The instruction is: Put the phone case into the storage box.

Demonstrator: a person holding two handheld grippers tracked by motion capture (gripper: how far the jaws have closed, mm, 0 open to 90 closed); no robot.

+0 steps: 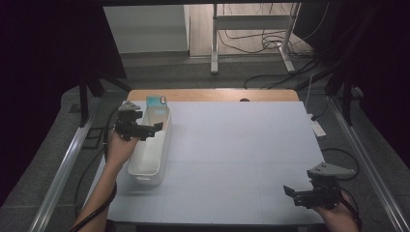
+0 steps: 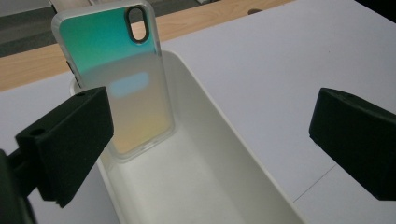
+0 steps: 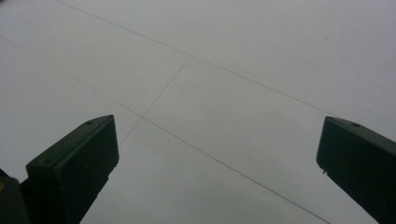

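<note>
Left gripper (image 1: 153, 128) is held over the near-left wall of the white bin (image 1: 140, 170), jaws spread wide with nothing between them and nothing touched. In the left gripper view the phone case (image 2: 125, 79) is seen ahead at about 11 o'clock, beyond the left jaw, standing on its short end inside the bin and leaned against the far end wall; its long axis runs up and slightly back, camera cutout uppermost. In the high view the case (image 1: 155, 102) is found at roughly 12 o'clock from the left gripper, at the bin's far end. The left hand (image 1: 118, 147) is judged much the nearer. Right gripper (image 1: 291, 192) is held well apart at the table's near-right corner, jaws likewise spread wide, empty, over bare white table (image 3: 224, 84).
</note>
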